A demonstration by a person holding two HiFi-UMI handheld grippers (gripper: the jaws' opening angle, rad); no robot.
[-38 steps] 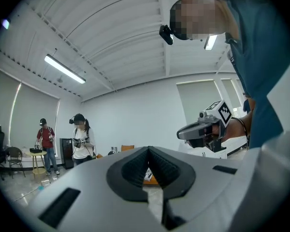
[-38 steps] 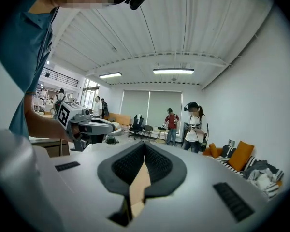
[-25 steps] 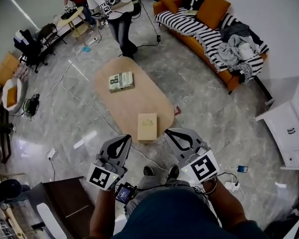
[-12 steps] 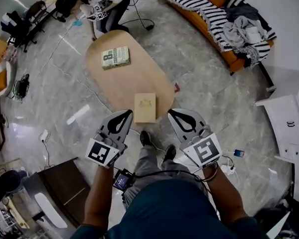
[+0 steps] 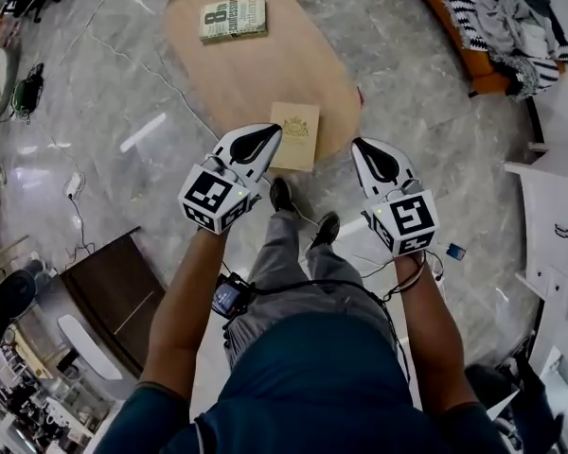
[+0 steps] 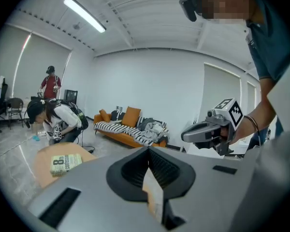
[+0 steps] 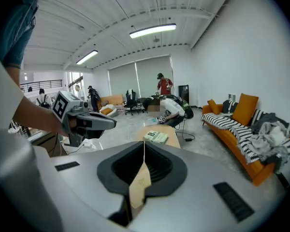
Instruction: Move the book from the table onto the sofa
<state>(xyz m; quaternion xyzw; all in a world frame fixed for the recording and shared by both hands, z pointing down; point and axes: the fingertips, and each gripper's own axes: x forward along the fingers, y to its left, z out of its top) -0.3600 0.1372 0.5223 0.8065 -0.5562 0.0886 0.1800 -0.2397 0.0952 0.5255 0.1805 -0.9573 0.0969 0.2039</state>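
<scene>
The left gripper (image 5: 265, 138) has its fingers pressed together with nothing pinched. Its own view shows only a thin tan sliver in the slit, which I read as the book's cover beyond the tips. The right gripper (image 5: 364, 151) is the same: fingers closed tight, empty, with a strip of tan cover showing past them.

The tan book (image 5: 296, 136) lies flat on the near end of the wooden counter (image 5: 265, 64), between the two grippers. From the left fingers it sits at about 3 o'clock, just beside them; whether they touch its edge I cannot tell. From the right fingers it sits at about 9 o'clock, with a clear gap. The left hand is therefore the nearer one. The book's long axis runs close to the 12-to-6 line, pointing away from the person, so its long edges face the grippers.

A second, green-and-white book (image 5: 233, 19) lies at the counter's far end, toward 11 o'clock. I judge the tan one to be the target. The sofa (image 5: 483, 72) stands well apart at about 1 o'clock.

Both forearms reach forward and down. The left gripper angles toward 1 o'clock and the right toward 11, so they converge. The fingers will need to spread before any grasp.
</scene>
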